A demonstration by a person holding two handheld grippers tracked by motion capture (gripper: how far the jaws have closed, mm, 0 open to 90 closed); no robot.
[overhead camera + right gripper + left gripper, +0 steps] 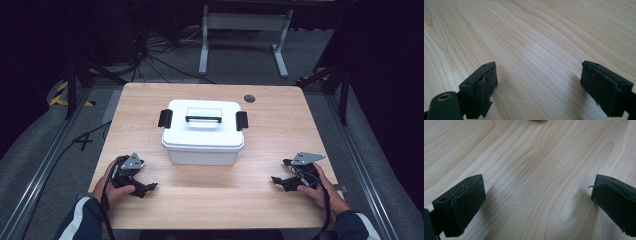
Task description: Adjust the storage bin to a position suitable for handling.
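On the wooden table (pixel 270 130), sitting mid-table: a white lidded box (pixel 203 132), black latches at both ends. Resting near the front edge, well apart from it — left gripper (pixel 148 188), right gripper (pixel 278 179), each in a hand.

In the left gripper view, gaping wide over bare wood, gripping nothing.

In the right gripper view, likewise spreading wide — holding nothing.

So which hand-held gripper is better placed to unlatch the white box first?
Neither clearly: the left hand-held gripper looks slightly nearer the white box than the right hand-held gripper. Both are open and empty.
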